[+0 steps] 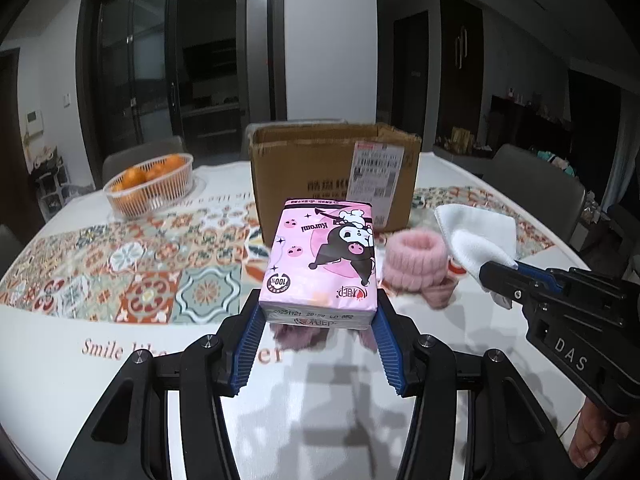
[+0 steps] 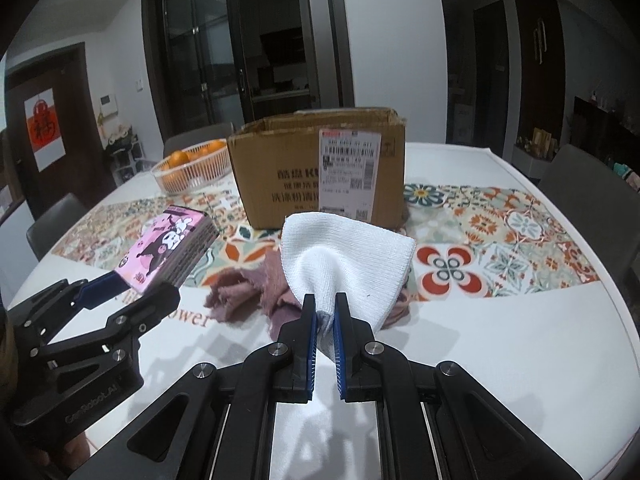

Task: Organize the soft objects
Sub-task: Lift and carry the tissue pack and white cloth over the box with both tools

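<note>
1. The box [image 2: 320,172] stands open-topped on the table [image 2: 500,340]; its inside is hidden.
2. Left of the box, a basket [image 1: 150,188] holds oranges [image 1: 160,168].
3. The left gripper [image 1: 318,320] clamps a tissue pack [image 1: 320,260] before the box.
4. The right gripper [image 2: 325,312] pinches a white cloth [image 2: 348,256] before the box, above pink cloths [image 2: 248,284].

We see a pink tissue pack [image 1: 320,264] printed with a black-and-white cartoon figure, a plain white cloth [image 2: 346,258], a fluffy pink band [image 1: 416,258] and a crumpled mauve cloth [image 2: 248,286]. The brown cardboard box [image 2: 280,172] bears a white label, and oranges fill a white basket [image 1: 150,184]. The table [image 1: 52,344] is white with tile patterns in orange, red and teal.
</note>
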A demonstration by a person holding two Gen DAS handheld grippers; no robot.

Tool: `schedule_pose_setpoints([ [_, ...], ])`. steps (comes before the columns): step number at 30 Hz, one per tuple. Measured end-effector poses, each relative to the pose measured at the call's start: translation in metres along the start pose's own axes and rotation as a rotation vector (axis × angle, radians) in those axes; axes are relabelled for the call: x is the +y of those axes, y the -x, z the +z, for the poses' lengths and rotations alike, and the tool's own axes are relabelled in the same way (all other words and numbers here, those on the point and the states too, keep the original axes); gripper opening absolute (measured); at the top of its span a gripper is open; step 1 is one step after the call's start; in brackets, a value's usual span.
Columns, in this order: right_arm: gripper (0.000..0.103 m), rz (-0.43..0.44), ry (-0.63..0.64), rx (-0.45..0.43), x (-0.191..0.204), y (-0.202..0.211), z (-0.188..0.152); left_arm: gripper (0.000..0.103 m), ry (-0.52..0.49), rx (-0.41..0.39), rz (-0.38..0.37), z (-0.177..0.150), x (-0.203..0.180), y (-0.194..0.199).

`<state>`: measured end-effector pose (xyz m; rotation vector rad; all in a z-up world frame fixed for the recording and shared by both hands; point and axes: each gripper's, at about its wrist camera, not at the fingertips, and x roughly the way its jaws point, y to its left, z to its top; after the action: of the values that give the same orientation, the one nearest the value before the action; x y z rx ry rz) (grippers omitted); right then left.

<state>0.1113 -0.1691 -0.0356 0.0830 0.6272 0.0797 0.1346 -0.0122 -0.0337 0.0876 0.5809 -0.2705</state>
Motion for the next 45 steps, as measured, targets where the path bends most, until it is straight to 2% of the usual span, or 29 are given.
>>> schedule_pose_setpoints([
  [12, 0.009, 0.006, -0.005, -0.103, 0.000, 0.016, 0.027, 0.052, -0.005, -0.111, 0.011, 0.034, 0.001, 0.013],
  [27, 0.009, -0.011, 0.029, -0.269, 0.003, 0.026, 0.080, 0.052, -0.037, -0.260, 0.037, 0.083, 0.008, 0.018],
  [36, 0.009, -0.010, 0.043, -0.317, 0.002, 0.017, 0.109, 0.052, -0.040, -0.301, 0.035, 0.113, 0.013, 0.006],
  [45, 0.009, -0.002, 0.059, -0.320, -0.002, -0.007, 0.134, 0.052, -0.049, -0.298, 0.037, 0.138, 0.017, -0.023],
])
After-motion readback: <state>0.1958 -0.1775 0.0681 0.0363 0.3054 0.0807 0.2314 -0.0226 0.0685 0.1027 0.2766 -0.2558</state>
